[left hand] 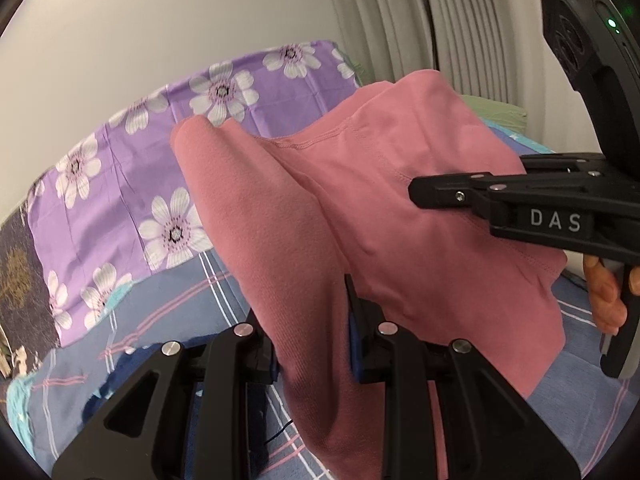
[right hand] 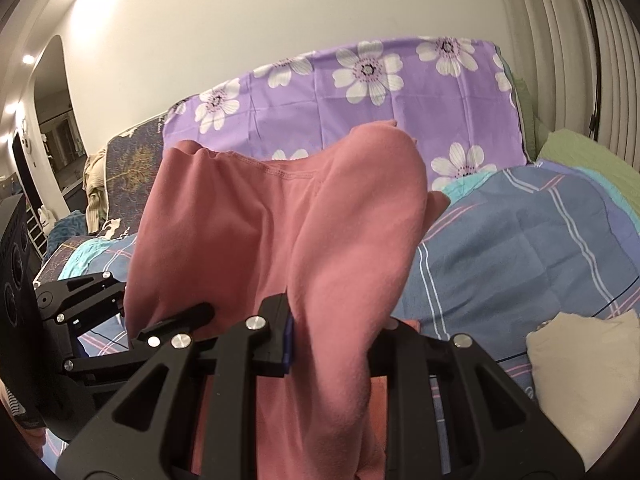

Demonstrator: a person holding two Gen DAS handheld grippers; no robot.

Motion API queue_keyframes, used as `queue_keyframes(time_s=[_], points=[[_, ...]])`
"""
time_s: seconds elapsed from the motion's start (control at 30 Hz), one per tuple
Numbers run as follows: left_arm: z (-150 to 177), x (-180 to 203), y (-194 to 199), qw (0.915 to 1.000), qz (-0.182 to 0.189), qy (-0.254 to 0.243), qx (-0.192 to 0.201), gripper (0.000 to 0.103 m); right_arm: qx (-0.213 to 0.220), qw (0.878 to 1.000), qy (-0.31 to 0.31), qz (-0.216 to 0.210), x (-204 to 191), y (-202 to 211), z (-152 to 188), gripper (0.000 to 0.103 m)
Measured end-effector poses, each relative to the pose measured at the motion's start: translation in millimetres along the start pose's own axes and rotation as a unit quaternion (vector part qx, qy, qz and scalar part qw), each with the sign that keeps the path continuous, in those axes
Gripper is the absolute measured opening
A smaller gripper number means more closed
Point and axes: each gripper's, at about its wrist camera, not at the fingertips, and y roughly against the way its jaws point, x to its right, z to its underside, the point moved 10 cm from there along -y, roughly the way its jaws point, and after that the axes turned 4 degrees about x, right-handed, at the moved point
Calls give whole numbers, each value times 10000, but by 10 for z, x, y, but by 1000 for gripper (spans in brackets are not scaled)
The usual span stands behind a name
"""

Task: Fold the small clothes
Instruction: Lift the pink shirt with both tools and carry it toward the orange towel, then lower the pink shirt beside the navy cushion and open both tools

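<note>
A dusty-pink garment (left hand: 360, 208) with a stitched hem hangs lifted above the bed, stretched between both grippers. In the left wrist view my left gripper (left hand: 312, 344) is shut on one bunched edge of it, blue pads pressing the cloth. My right gripper (left hand: 424, 190) reaches in from the right against the cloth, with a hand (left hand: 606, 296) on its handle. In the right wrist view the pink garment (right hand: 260, 232) drapes over my right gripper (right hand: 332, 332), which is shut on a fold; its right finger is hidden by cloth. My left gripper (right hand: 124, 308) shows at the left edge of the garment.
The bed has a blue plaid sheet (right hand: 520, 248). A purple flowered cover (right hand: 320, 108) rises behind it. A cream cloth (right hand: 580, 380) lies at the lower right, a green pillow (right hand: 580, 152) beyond. A reddish cloth (right hand: 378, 400) lies beneath the garment. White pleated curtains (left hand: 460, 40) hang behind.
</note>
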Motion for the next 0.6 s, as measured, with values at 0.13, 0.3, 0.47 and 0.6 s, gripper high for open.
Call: queue_keyframes(time_s=[0.13,0.3,0.47,0.6], points=[[142,-18,-268,9998,-61,18,-184,26,-180,9998,-59,60,77,-252,117,21],[454,4,-649,9977,-154,-71,-657,38,-580,9980,44,256,200,-579,361,24],[992,110,-884,9877,-551,-847,-1190,48,-1141,9896,66,874,542,-781,848,31],[1070,122,-783,9914,-641,-738,-872,50,-1435,9815,181,1254,839,-748,1219,40]])
